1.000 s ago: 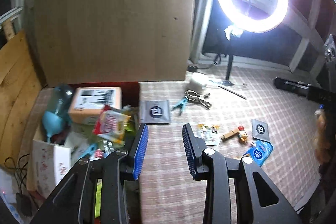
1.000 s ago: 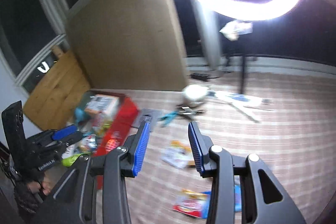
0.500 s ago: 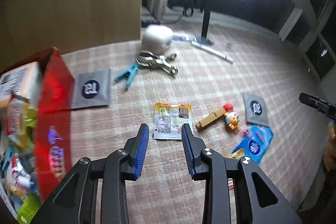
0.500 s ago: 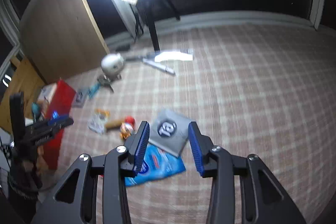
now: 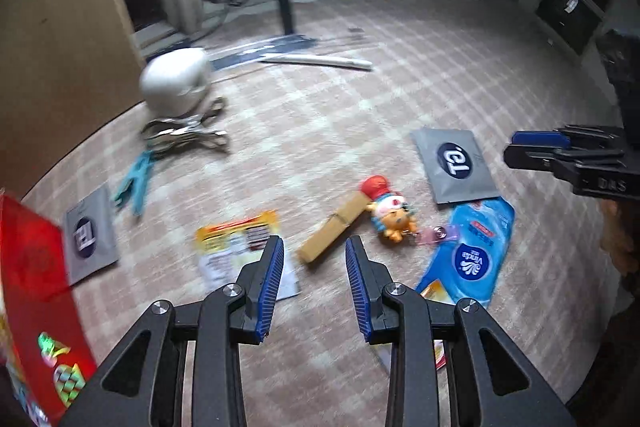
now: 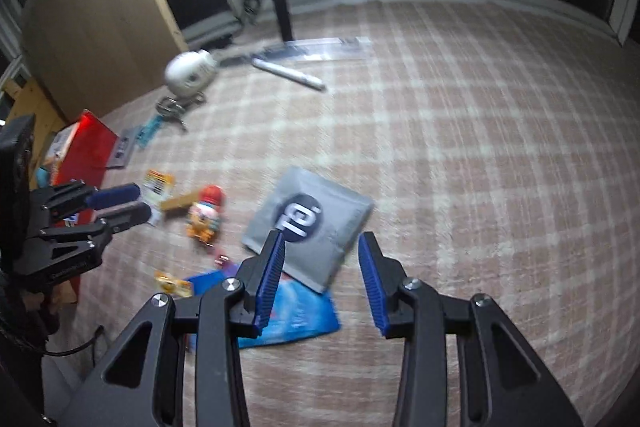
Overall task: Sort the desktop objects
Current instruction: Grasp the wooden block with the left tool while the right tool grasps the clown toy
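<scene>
My left gripper (image 5: 314,261) is open and hovers low over the checked cloth. A wooden block (image 5: 332,227) lies just ahead of its gap, untouched. A yellow snack packet (image 5: 236,247) lies by its left finger, and a small toy figure (image 5: 388,211) to the right of the block. My right gripper (image 6: 322,247) is open above a grey sachet (image 6: 316,223) with a dark round logo, which overlaps a blue tissue pack (image 6: 296,311). Each gripper shows in the other's view: the right gripper (image 5: 560,151), the left gripper (image 6: 116,203).
A red box (image 5: 36,307) of sorted items stands at the left. A second grey sachet (image 5: 88,235), a teal clip (image 5: 134,183), metal clips (image 5: 180,135), a white round object (image 5: 176,81) and a white pen (image 5: 320,61) lie further back. A lamp stand (image 6: 282,3) rises behind.
Both grippers have sunk towards the cloth and tipped downward. The left one moved right, away from the red box, to the wooden block. The right one came over the grey sachet.
</scene>
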Demonstrator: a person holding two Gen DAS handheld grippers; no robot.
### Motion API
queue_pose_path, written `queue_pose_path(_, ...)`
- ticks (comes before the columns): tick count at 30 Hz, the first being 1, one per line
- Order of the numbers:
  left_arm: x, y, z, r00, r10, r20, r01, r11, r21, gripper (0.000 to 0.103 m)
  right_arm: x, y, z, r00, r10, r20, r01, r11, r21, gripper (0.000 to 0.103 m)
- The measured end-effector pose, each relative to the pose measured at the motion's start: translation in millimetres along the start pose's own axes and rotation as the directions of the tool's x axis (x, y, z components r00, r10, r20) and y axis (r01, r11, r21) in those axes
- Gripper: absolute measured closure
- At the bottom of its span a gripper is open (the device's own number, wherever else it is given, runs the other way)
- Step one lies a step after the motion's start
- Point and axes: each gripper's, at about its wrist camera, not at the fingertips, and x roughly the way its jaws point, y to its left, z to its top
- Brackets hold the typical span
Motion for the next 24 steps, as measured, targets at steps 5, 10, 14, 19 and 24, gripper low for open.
queue_pose_path(5, 16.3, -5.4, 3.5, 0.999, -0.003, -0.032, 0.004, 0.999, 0.039, 0.074, 11.0, -10.1, 3.6, 1.0, 0.001, -0.029, -0.001, 1.0, 0.007, 0.065)
queue_pose_path(10, 22.2, -9.4, 7.6, 0.999, -0.014, -0.046, 0.017, 0.998, 0.068, 0.076, 5.6, 14.9, 12.3, 0.997, 0.078, -0.011, -0.078, 0.996, -0.045, 0.065)
queue_pose_path(14, 23.5, -9.8, 6.6, 0.999, -0.025, -0.048, 0.029, 0.997, 0.066, 0.087, 10.2, 44.3, 16.6, 0.991, 0.132, -0.026, -0.134, 0.986, -0.104, 0.065)
queue_pose_path(19, 11.3, -3.0, 4.5, 0.999, -0.019, -0.033, 0.019, 0.999, 0.025, 0.09, 36.7, 71.7, 17.9, 0.984, 0.156, -0.085, -0.166, 0.98, -0.113, 0.065)
queue_pose_path(24, -38.5, 19.5, -8.3, 0.999, -0.017, 0.048, 0.021, 0.994, -0.105, 0.09, 63.4, 95.7, 20.4, 0.98, 0.147, -0.135, -0.166, 0.976, -0.139, 0.065)
